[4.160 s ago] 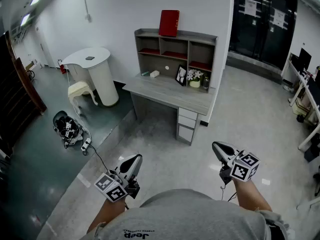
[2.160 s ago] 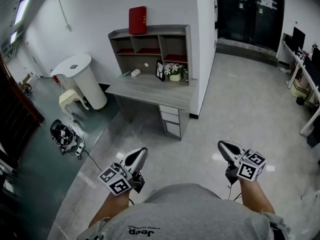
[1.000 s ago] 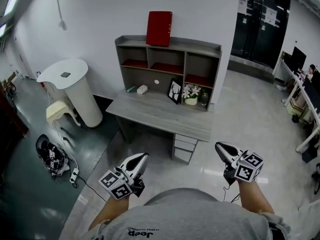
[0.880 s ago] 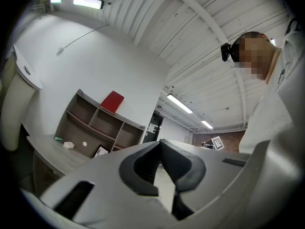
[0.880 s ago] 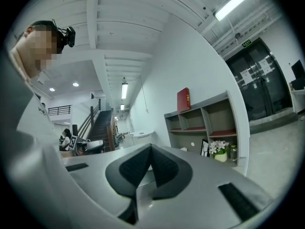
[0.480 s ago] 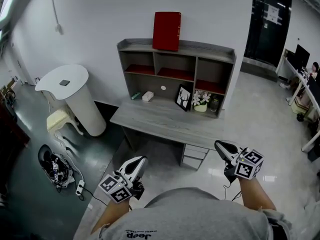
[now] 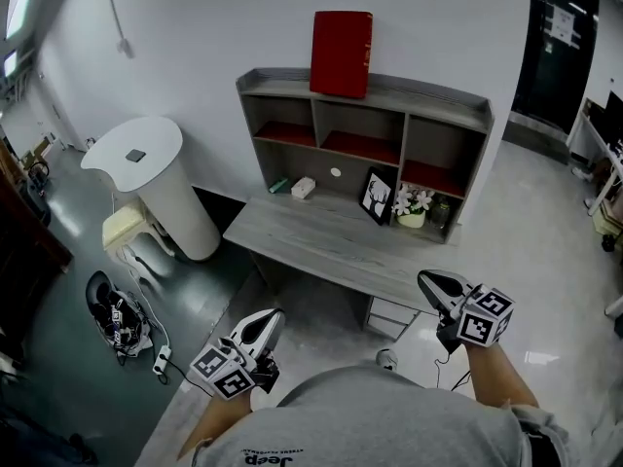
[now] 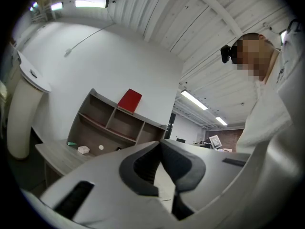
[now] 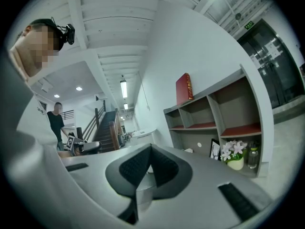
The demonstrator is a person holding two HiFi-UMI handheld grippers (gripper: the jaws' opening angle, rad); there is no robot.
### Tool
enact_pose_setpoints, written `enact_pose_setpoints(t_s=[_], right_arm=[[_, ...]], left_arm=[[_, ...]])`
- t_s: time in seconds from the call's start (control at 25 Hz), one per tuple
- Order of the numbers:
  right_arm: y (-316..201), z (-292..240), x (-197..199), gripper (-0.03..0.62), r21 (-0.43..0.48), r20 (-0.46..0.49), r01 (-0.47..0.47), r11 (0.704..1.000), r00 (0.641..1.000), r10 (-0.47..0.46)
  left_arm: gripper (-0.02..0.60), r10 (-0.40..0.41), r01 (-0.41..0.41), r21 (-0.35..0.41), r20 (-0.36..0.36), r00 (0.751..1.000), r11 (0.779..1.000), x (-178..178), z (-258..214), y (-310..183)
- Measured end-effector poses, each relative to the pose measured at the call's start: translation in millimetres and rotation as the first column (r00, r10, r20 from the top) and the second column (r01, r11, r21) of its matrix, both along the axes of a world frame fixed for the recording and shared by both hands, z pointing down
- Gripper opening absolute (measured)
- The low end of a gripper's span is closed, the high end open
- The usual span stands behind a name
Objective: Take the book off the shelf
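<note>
The red book (image 7: pixel 341 54) stands upright on top of the shelf unit (image 7: pixel 458 115), long axis vertical, back against the wall, front cover facing the room and its gilt-marked spine turned toward the right gripper's side. It lies well ahead of both sets of fingertips and above them, roughly between the two. The left gripper (image 7: pixel 273 315) has its jaws together on nothing. The right gripper (image 7: pixel 424 280) is likewise closed and empty. The desk (image 7: pixel 321 246) sits between the fingertips and the shelf.
</note>
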State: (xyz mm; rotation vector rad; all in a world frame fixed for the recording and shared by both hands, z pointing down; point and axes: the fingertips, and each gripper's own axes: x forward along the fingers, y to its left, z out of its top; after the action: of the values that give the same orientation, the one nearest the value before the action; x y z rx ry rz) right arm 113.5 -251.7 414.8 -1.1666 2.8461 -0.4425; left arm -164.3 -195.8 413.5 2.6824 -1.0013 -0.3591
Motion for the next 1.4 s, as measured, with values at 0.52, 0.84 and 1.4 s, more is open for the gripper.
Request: enact_pose_setpoints(t_s=[0.52, 0.84, 1.4], right_arm=[[-195.4, -0.4, 73.4, 0.007, 0.019, 0.032, 0.221, 0.975, 0.975, -0.222], [-255.9, 7.5, 95.5, 0.007, 0.036, 0.014, 0.317, 0.948, 0.948, -0.318], [-294.9, 6.4, 95.9, 0.008, 0.055, -0.04, 0.279, 0.959, 0.96, -0.277]], left_arm=[[0.015, -0.163, 0.163, 0.01, -0.022, 0.986, 0.987, 104.0, -6.1, -156.3], [0.017, -0.171, 0.171, -0.009, 0.021, 0.985, 0.985, 157.7, -9.6, -229.0], [0.015, -0.037, 0.037, -0.008, 0.008, 0.999, 0.999, 179.8, -5.0, -304.5]])
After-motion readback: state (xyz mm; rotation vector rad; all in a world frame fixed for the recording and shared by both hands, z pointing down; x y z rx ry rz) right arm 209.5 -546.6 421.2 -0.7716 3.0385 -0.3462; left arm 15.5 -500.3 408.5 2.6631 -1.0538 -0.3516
